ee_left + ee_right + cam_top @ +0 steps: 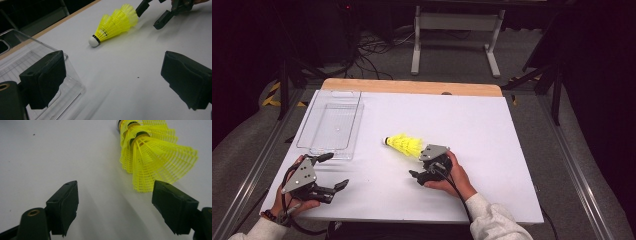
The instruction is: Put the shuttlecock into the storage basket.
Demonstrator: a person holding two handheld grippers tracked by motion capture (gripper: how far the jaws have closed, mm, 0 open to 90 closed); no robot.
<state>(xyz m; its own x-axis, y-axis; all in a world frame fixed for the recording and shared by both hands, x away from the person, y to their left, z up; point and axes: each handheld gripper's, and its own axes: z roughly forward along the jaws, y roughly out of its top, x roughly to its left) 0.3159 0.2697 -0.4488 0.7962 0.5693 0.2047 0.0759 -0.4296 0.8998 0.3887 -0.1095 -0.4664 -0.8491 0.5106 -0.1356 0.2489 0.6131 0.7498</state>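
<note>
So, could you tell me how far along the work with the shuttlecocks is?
Nothing looks done yet: the yellow shuttlecocks lie nested on the table, and the clear tray holds nothing. In hand: the open right hand-held gripper sits beside their skirt end, not gripping. The grasp and any move remain. The left hand-held gripper is open by the tray.

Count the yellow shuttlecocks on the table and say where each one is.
At least 3, nested into one stack of shuttlecocks lying on its side mid-table, white cork toward the clear tray, skirts toward the open right gripper. More may be hidden inside the stack.
</note>
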